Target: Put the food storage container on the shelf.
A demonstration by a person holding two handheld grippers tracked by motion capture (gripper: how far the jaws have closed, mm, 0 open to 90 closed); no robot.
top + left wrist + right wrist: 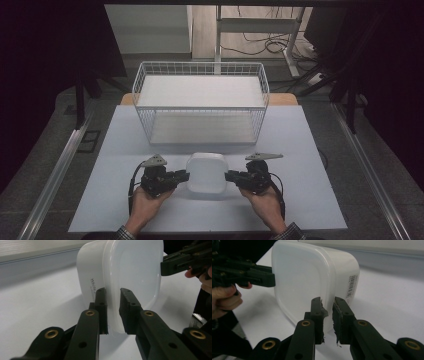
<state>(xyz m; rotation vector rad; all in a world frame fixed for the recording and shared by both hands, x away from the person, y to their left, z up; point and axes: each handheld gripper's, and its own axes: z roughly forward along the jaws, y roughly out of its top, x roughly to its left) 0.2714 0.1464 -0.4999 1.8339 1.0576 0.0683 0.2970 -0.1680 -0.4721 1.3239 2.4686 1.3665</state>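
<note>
- The white tub's (206, 172) lid rim was pinched by the left gripper (113, 312) and right gripper (327, 315).
- A barcode sticker (352, 286) was spotted; the side print (93, 286) couldn't be read.

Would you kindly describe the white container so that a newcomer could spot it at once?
Start at the large white wire basket at the far side of the pale table. Just in front of it, nearer the person, sits the white plastic container, pinched by its rim between the left gripper and the right gripper. Unlike the open wire basket, it is solid, rounded-square and lidded.
</note>
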